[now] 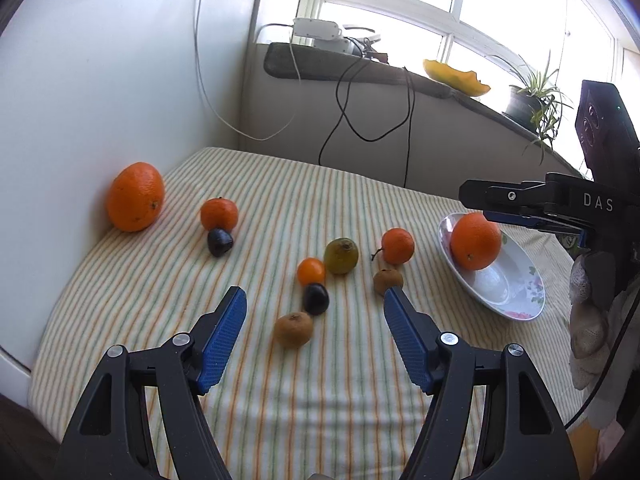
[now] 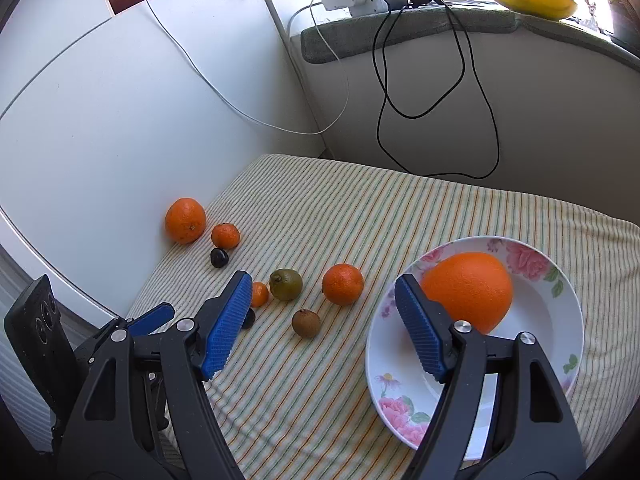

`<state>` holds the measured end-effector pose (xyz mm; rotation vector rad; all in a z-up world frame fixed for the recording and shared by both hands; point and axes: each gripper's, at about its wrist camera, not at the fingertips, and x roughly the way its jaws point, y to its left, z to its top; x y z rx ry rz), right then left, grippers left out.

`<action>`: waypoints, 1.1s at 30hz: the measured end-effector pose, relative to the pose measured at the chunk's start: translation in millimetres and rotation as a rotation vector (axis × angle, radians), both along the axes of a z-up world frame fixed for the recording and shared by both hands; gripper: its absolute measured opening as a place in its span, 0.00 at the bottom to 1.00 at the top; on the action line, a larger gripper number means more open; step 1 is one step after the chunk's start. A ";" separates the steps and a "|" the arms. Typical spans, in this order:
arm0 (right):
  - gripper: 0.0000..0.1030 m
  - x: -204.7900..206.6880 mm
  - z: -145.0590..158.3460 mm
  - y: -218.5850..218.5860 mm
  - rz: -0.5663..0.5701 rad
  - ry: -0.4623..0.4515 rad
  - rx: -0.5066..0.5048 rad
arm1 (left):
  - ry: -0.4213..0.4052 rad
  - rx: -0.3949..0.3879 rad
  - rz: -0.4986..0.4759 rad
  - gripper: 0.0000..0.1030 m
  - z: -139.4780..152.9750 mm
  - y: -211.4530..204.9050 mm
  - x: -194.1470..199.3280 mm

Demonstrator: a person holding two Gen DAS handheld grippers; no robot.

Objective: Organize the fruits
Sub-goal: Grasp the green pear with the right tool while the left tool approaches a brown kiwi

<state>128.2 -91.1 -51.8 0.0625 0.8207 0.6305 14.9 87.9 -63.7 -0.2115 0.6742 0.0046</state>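
A floral white plate [image 2: 560, 344] [image 1: 516, 292] holds one big orange [image 2: 470, 294] [image 1: 476, 242]. On the striped cloth lie another big orange [image 1: 135, 196] [image 2: 185, 220], two mandarins [image 1: 219, 213] [image 1: 397, 245], a small orange fruit [image 1: 311, 271], a green fruit [image 1: 340, 255] [image 2: 285, 284], two brown fruits [image 1: 293, 329] [image 1: 388, 279] and two dark plums [image 1: 219, 242] [image 1: 315, 299]. My left gripper [image 1: 314, 304] is open and empty above the middle fruits. My right gripper [image 2: 322, 292] is open and empty, its right finger over the plate's rim; it also shows in the left wrist view [image 1: 520, 208].
The striped cloth [image 1: 280, 392] covers the table, with a white wall panel [image 1: 100, 100] at its left edge. Black and white cables [image 2: 440, 92] hang from the windowsill behind. A potted plant [image 1: 532, 100] and a yellow dish [image 1: 456, 74] stand on the sill.
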 end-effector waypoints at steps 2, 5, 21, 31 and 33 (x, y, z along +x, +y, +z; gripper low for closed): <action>0.74 0.0 -2.0 6.0 0.017 0.005 -0.007 | 0.002 -0.005 0.011 0.69 -1.8 7.3 -2.4; 0.74 0.8 -4.3 17.9 0.052 0.020 -0.023 | 0.006 -0.014 0.018 0.69 -5.2 13.7 -5.0; 0.53 20.7 -27.0 79.5 0.198 0.129 -0.116 | 0.086 -0.070 -0.051 0.44 -36.9 13.5 8.0; 0.43 47.1 -50.0 94.8 0.173 0.206 -0.140 | 0.109 -0.086 -0.057 0.40 -43.7 12.0 15.8; 0.43 47.9 -51.5 98.2 0.181 0.210 -0.141 | 0.114 -0.088 -0.058 0.39 -44.9 10.8 16.5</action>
